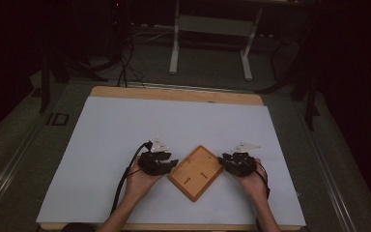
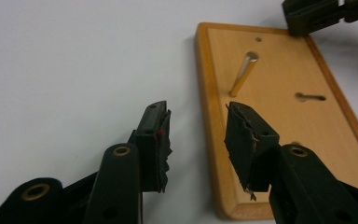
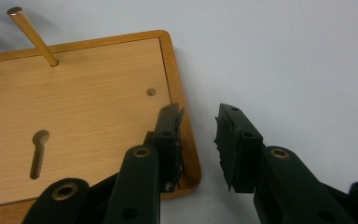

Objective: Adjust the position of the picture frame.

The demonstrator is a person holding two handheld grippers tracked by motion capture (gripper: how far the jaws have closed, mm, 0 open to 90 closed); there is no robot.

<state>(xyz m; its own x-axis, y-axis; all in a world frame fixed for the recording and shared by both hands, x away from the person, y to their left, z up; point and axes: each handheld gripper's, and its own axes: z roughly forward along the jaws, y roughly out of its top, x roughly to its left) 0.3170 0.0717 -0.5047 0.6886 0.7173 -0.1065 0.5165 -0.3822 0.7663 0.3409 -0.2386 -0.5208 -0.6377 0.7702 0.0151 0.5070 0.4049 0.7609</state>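
Now, as it stands:
Board: a wooden board [image 1: 196, 172] lies turned like a diamond on the white sheet [image 1: 125, 125], toward the sheet's 6 o'clock edge, between the two grippers.
Peg: a brass peg [image 2: 243, 74] stands in the board, beside a keyhole slot [image 2: 310, 97].
Left gripper [image 2: 198, 116]: at the board's 9 o'clock corner, jaws part open astride the board's edge, pads not pressing.
Right gripper [image 3: 199, 119]: at the 3 o'clock corner, jaws part open astride the edge, gripping nothing.
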